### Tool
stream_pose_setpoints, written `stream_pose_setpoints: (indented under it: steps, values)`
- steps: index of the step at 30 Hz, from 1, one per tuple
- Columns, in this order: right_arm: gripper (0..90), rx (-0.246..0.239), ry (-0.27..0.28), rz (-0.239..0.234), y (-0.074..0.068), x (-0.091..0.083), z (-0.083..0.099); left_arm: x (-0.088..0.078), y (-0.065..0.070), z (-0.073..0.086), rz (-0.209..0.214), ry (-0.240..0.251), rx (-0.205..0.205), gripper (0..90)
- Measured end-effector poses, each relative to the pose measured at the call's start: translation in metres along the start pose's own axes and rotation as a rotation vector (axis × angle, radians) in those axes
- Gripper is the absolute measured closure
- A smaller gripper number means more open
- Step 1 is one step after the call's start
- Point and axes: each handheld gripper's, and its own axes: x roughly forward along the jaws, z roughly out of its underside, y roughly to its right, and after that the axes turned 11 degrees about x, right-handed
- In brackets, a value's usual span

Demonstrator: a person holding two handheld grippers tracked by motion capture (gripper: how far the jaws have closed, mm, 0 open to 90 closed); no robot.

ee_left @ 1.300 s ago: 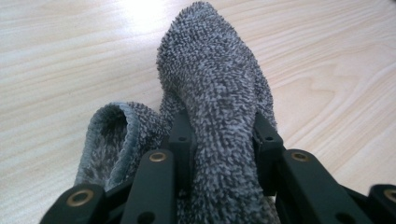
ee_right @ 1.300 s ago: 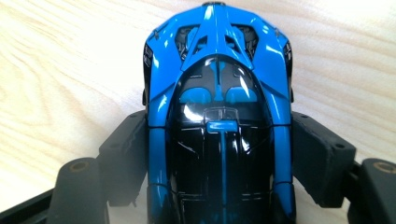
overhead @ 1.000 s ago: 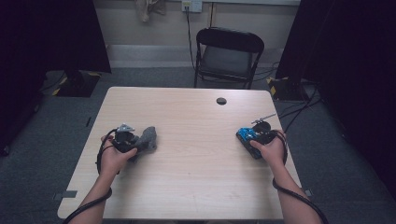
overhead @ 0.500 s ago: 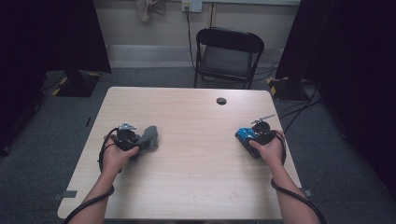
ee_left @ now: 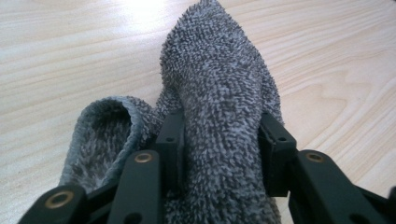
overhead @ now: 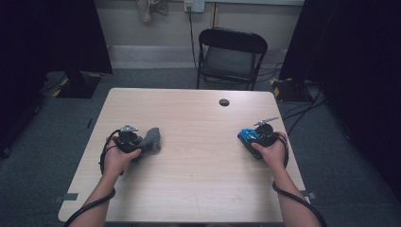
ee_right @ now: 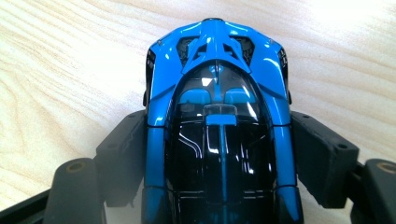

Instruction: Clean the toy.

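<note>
The table [overhead: 198, 189] takes up the middle and lower part of the high view. At its left of centre lies a sock [overhead: 151, 138], caught between the 2 jaws of the left gripper [overhead: 137, 142], which sits just left of it. At the right edge of the table a toy car [overhead: 247, 136] rests on the top, flanked by the jaws of the right gripper [overhead: 253, 140]. A small round cap [overhead: 224, 102] sits on the table near its far edge, upper centre. Behind the table stands a chair [overhead: 231, 59].
</note>
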Motion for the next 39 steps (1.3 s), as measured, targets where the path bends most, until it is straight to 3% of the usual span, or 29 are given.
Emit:
stream_pose_setpoints:
  steps: [7,17,23,30,39]
  values:
    - [26.0,-0.020,0.000,-0.012,0.002,-0.001,0.001,0.001,0.003,-0.002,0.003,-0.001,0.000,51.6]
    - [25.0,-0.023,-0.008,-0.020,0.004,-0.005,0.003,0.000,0.005,-0.006,-0.012,0.003,0.066,35.2]
    - [20.4,-0.009,0.027,-0.043,0.005,-0.010,0.000,-0.001,0.006,-0.009,-0.015,0.010,0.073,30.3]
    - [18.1,0.004,0.024,-0.042,0.007,-0.017,-0.002,-0.004,0.006,-0.014,-0.031,0.012,0.082,25.3]
    - [17.3,-0.026,0.017,-0.040,0.001,-0.027,-0.003,-0.017,0.011,-0.021,-0.015,0.018,0.092,22.3]
